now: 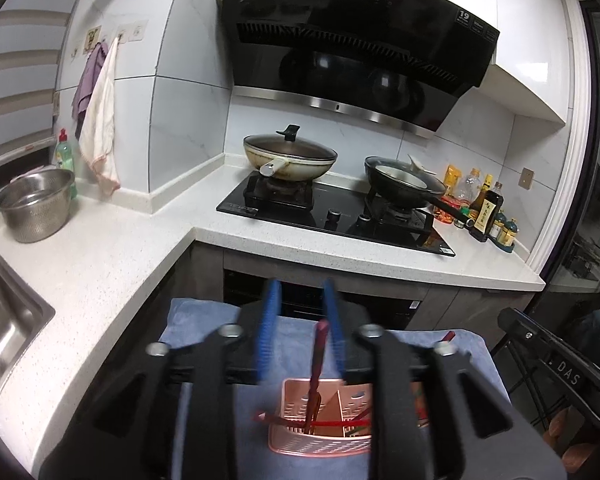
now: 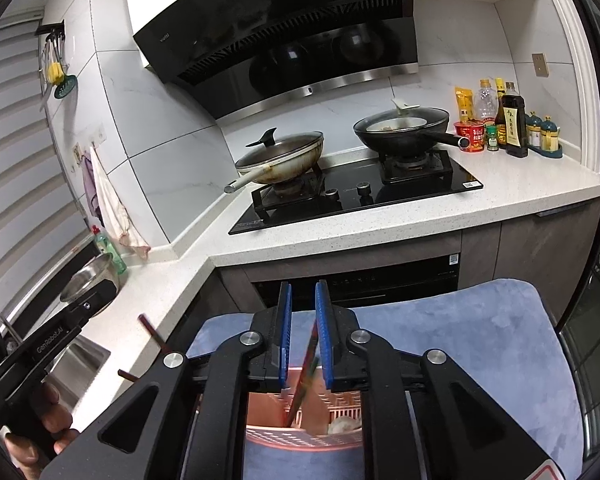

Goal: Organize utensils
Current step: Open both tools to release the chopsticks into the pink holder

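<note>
Left wrist view: left gripper (image 1: 302,320) part open, blue pads clear of red chopstick (image 1: 315,376). Chopstick stands near upright between jaws, hugging right pad, tip down in pink holder (image 1: 320,446) below fingers.

Right wrist view: right gripper (image 2: 303,322) narrowly open. Chopsticks (image 2: 305,368) lean beside right pad, contact unclear, long axis steep, ends in holder (image 2: 300,438) directly beneath.

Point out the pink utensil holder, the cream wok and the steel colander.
pink utensil holder (image 1: 320,446): left wrist view, perforated front wall.
cream wok (image 1: 300,168): left wrist view, outer side of the bowl.
steel colander (image 1: 36,216): left wrist view, outer wall.
</note>
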`<state>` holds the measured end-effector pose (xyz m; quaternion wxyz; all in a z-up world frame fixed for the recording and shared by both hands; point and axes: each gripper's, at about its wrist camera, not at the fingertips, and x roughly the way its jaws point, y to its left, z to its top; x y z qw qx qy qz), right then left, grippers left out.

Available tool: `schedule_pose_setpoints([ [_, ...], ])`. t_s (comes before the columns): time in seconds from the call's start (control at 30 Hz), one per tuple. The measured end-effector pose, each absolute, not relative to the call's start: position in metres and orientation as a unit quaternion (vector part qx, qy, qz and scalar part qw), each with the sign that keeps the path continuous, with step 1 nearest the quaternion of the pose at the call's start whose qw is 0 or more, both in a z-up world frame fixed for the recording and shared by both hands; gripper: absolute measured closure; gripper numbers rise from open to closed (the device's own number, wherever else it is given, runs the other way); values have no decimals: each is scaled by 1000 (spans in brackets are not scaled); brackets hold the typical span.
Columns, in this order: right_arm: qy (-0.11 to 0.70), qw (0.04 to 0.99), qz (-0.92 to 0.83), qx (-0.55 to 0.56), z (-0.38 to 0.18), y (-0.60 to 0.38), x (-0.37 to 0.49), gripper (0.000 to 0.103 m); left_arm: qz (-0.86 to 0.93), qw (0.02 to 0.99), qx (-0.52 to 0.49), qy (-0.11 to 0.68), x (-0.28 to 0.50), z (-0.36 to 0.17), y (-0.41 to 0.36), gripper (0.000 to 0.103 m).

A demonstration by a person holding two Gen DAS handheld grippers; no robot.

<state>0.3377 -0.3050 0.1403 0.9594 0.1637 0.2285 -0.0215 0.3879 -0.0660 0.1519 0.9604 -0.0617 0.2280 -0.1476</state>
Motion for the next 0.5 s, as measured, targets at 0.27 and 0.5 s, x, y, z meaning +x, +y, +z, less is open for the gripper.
schedule_pose_setpoints([
  [0.27,230,960,-18,159,142,-302,323,87,-142,961,-62,230,373,153,-59,71],
  [0.5,237,961,-3,142,140,-289,288,87,-140,959,-54,239,343,147,-50,70],
])
